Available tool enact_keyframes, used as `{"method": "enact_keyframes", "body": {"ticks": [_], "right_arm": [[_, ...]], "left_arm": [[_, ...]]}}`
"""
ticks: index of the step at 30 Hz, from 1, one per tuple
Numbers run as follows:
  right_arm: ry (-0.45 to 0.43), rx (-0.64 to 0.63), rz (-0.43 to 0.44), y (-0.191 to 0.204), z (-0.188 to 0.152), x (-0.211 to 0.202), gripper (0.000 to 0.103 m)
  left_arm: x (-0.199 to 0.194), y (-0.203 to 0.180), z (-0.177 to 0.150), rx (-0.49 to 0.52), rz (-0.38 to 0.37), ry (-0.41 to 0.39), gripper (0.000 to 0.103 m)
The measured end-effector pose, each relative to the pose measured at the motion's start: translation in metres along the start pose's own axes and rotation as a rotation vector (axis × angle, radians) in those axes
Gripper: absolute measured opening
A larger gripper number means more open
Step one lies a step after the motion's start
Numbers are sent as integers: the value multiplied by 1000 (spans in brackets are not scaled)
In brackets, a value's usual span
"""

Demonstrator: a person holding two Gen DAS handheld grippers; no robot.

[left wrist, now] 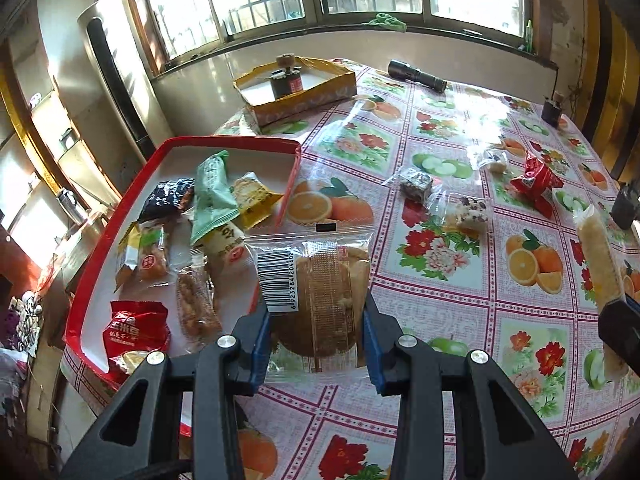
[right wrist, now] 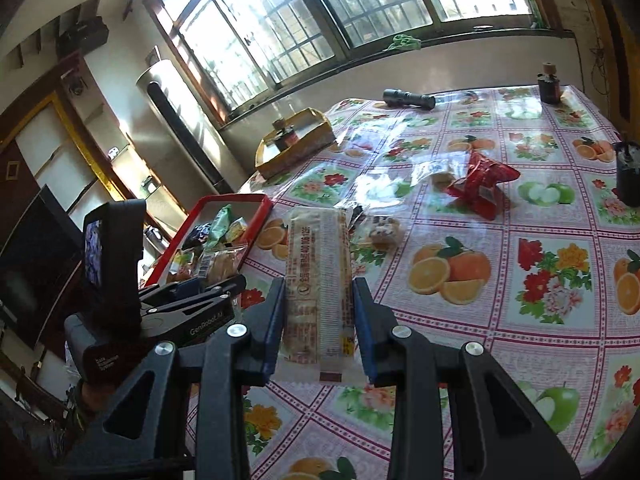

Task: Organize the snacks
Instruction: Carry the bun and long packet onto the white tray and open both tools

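Left gripper (left wrist: 316, 344) is yours to move first: it is clamped on a clear-wrapped round cake (left wrist: 320, 304), the pads pressing the wrapper from both sides, with the barcoded end pointing away from you. From that gripper the red tray (left wrist: 224, 146) lies forward and to the left, its near right rim just beside the cake's far end, so the packet hangs partly over the tray's edge and partly over the tabletop (left wrist: 440, 320). My reading is that a short carry forward-left puts it over the tray's bare floor, which shows mostly at the far end, beyond the green packet (left wrist: 214, 196) and the other snacks already lying inside.

Your right gripper (right wrist: 319, 332) is likewise clenched, on a long pale snack bar (right wrist: 318, 276). The bar's long axis runs straight ahead along the fingers, and it is gripped near its close end, so most of its length sticks out forward. From this gripper the tray sits ahead and well to the left, with the left gripper between the two. The left hand is clearly the nearer one to the tray, so I judge it should drop first and clear out; otherwise the bar's free end may knock into it.

Loose snacks, a red packet (right wrist: 480, 188) among them, lie ahead and to the right of both grippers, well apart from the tray.
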State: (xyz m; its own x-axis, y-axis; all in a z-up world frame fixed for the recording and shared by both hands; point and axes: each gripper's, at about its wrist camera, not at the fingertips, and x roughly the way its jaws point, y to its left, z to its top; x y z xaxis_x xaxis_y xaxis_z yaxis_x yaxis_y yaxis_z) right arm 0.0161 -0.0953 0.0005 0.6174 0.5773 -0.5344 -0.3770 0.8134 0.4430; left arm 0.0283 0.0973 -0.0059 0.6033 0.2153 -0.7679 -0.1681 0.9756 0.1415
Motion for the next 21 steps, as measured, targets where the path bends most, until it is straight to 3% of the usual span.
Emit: {"method": "enact_keyframes", "body": {"ticks": [21], "right_arm": [[89,-91,103,54,-3,50,35]], "left_arm": [[-1,58,-6,-89,51,-5,39]]}}
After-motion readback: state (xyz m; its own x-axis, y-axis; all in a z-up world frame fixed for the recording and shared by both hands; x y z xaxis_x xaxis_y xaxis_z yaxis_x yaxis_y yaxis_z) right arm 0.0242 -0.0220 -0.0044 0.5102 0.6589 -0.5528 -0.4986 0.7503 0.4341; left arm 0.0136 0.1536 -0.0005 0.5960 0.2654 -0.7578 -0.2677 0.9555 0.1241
